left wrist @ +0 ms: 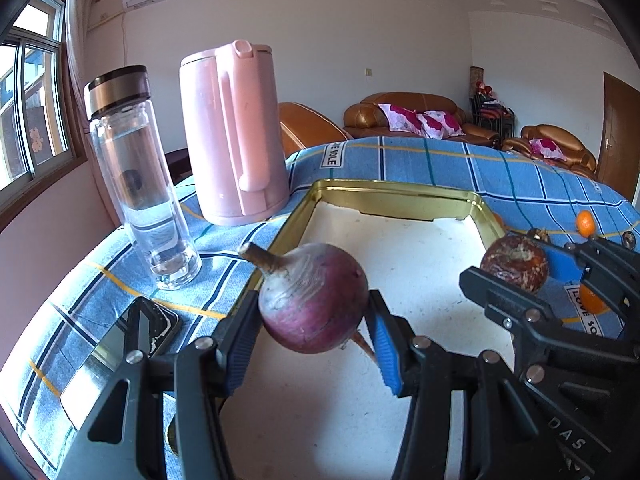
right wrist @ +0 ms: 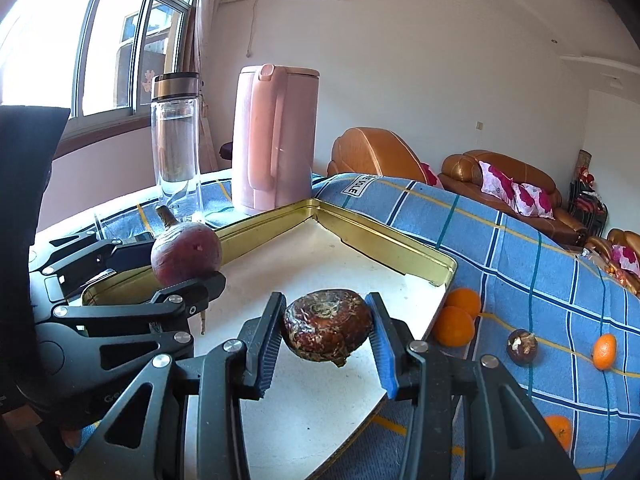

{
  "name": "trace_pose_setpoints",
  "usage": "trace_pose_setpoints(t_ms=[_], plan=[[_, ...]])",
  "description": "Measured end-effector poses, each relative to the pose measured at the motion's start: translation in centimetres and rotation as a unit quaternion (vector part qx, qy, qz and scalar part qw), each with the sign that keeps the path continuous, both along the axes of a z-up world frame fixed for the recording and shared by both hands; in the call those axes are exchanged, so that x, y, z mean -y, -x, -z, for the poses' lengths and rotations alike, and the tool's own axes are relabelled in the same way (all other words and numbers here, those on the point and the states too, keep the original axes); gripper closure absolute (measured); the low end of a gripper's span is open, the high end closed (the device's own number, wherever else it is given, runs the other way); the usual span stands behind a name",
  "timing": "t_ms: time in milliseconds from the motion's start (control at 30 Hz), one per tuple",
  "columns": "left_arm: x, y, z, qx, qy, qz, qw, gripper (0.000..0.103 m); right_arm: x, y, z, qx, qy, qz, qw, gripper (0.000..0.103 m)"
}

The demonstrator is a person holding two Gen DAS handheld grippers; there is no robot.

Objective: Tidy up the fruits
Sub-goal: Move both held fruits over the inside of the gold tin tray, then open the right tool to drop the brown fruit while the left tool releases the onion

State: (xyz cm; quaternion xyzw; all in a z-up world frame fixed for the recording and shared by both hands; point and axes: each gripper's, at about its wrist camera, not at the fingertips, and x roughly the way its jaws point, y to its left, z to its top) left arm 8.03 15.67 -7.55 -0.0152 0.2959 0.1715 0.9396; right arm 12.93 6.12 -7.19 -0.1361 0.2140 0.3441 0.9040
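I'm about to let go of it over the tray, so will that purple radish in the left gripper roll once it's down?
Probably. The purple radish is round and smooth, so it may roll on the flat tray. Its stem stub and the raised rim should stop it. It looks firm, unlikely to bruise.

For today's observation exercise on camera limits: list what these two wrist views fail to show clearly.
- Left wrist view: the phone is partly covered by the left gripper.
- Left wrist view: the orange sits mostly behind the right gripper.
- Right wrist view: the lowest orange is partly hidden by the right gripper's arm.
- Both views: the gold tray has its near end hidden under the grippers.
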Motion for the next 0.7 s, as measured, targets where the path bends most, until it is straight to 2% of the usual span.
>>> trace_pose_setpoints(t_ms=[433, 600, 700], plan=[[-0.05, 0.06, 0.0, 0.0, -0.004, -0.007, 1.0, 0.049, -0.15, -0.21, 0.04, -0.003, 0.003, 0.003, 1.0, 0.059], [-0.25, 0.42, -0.12, 0.008, -0.004, -0.013, 0.9999, 0.047, 0.29, -0.5, 0.03, -0.009, -0.005, 0.011, 1.0, 0.047], [-0.21, 0.58, -0.23, 0.012, -0.008, -0.016, 0.9998, 0.046, 0.44, -0.45, -0.01, -0.009, -0.009, 0.013, 1.0, 0.045]])
